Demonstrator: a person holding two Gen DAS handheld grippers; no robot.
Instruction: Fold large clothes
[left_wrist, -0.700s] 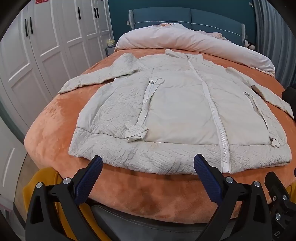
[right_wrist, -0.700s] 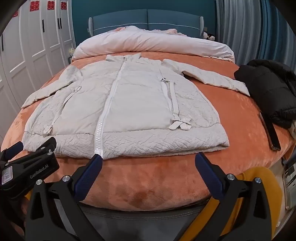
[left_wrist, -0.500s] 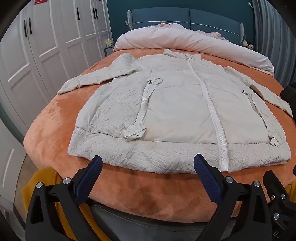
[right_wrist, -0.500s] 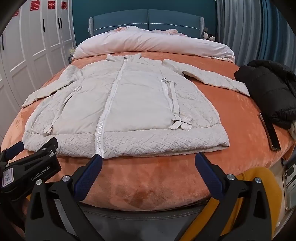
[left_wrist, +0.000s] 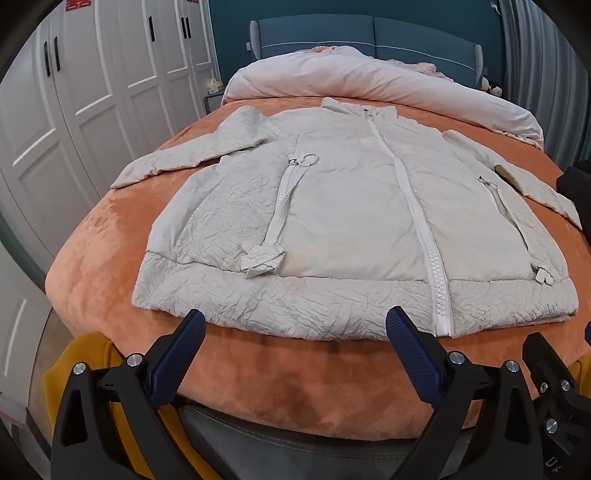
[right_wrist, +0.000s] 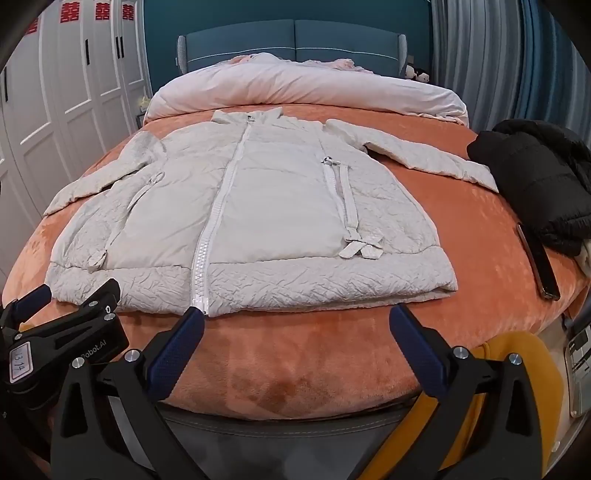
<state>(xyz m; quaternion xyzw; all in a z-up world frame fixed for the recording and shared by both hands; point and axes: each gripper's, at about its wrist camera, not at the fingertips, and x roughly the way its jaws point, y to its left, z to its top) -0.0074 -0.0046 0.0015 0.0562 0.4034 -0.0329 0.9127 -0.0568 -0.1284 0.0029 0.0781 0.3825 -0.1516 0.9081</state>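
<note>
Both claws, left (left_wrist: 295, 334) and right (right_wrist: 297, 330), have edged nearer the cream jacket (left_wrist: 354, 221), jaws spread wide, empty.

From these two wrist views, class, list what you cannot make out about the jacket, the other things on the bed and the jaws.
- Pale jacket: its back, hidden by its own front, both views.
- Black garment: cut off by the frame edge, left view; bunched up, its type unclear, right view.
- Dark flat object: too small to identify, right view.
- Red door characters: clipped at the top.
- Left gripper and right gripper: jaws open and empty, handles below frame.
</note>
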